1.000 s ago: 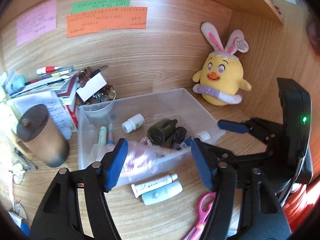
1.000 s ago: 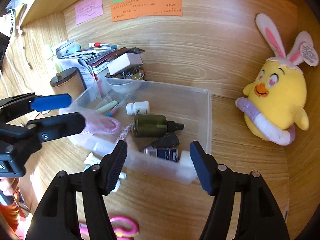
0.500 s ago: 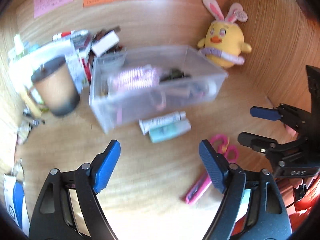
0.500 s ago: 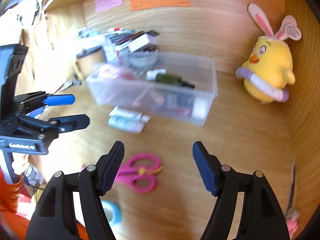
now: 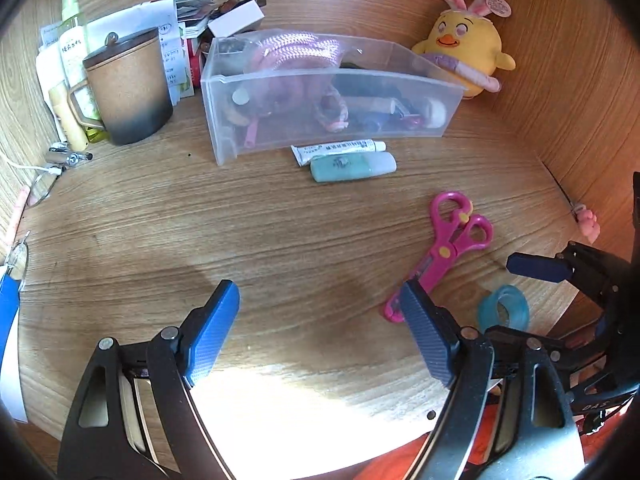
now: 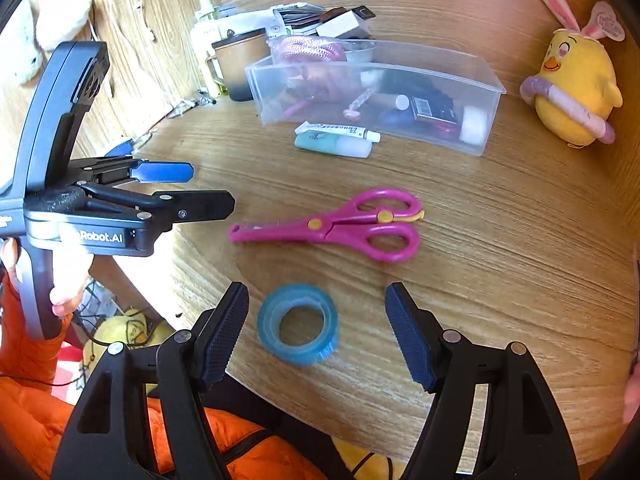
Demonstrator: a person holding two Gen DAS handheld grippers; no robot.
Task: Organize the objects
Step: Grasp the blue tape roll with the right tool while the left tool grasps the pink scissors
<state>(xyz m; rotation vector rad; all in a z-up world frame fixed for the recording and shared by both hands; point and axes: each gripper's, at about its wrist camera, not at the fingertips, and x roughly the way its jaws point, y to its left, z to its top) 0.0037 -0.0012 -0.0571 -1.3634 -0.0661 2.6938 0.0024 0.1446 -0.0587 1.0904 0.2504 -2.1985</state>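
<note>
A clear plastic bin [image 5: 332, 120] stands at the back of the desk with a pink rope bundle [image 5: 296, 50] and small bottles inside. A white tube [image 5: 338, 148] and a teal tube [image 5: 352, 166] lie in front of it. Pink scissors [image 6: 340, 224] lie mid-desk. A blue tape roll [image 6: 298, 322] lies flat near the front edge. My right gripper [image 6: 317, 298] is open over the roll, with gaps between the roll and both pads. My left gripper [image 5: 320, 306] is open and holds nothing, over bare wood left of the scissors [image 5: 444, 248].
A brown lidded mug [image 5: 128, 84], a bottle and stacked papers crowd the back left. A yellow chick plush [image 5: 464, 40] sits in the back right corner. Wooden walls close the back and right. The desk's front edge [image 6: 192, 312] runs just under my grippers, with an orange sleeve [image 6: 32, 392] below.
Both grippers drew back from the bin toward the desk's front edge and sank. The left one let go of the pink bundle, which now lies in the bin, and its jaws widened.
</note>
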